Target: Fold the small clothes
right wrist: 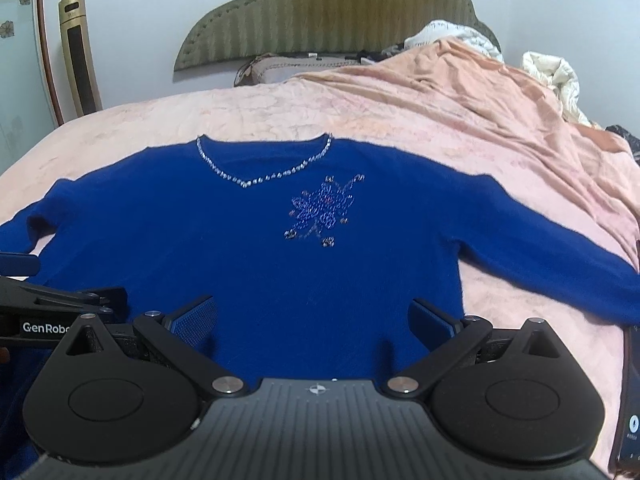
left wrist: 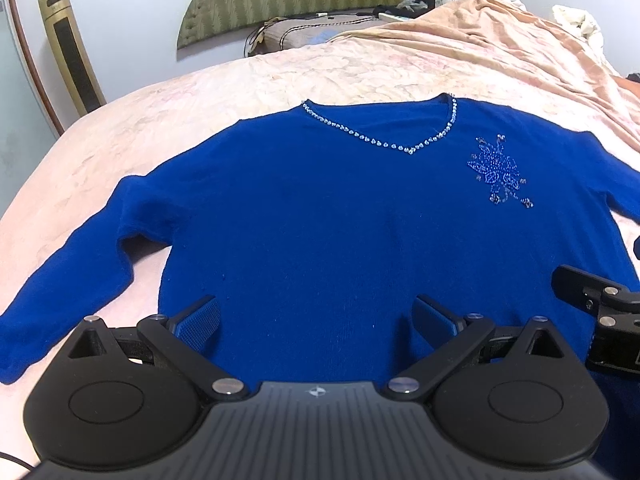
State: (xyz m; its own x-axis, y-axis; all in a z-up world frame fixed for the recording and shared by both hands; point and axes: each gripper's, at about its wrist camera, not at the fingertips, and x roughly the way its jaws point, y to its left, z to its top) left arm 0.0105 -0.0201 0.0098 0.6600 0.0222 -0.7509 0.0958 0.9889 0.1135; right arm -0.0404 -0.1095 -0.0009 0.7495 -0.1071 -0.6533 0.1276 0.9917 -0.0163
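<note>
A royal-blue V-neck sweater (left wrist: 320, 216) lies flat, front up, on the pink bed, with a beaded neckline and a beaded flower on the chest; it also shows in the right wrist view (right wrist: 248, 248). Both sleeves are spread out to the sides. My left gripper (left wrist: 316, 318) is open and empty, hovering over the sweater's lower hem, left of centre. My right gripper (right wrist: 312, 318) is open and empty over the lower hem, right of centre. Each gripper shows at the edge of the other's view.
The pink bedspread (left wrist: 280, 76) covers the bed. A rumpled peach blanket (right wrist: 480, 92) is piled at the back right. Pillows and a green headboard (right wrist: 324, 12) are at the far end. A phone (right wrist: 630, 400) lies at the right bed edge. A tower fan (left wrist: 72, 48) stands at left.
</note>
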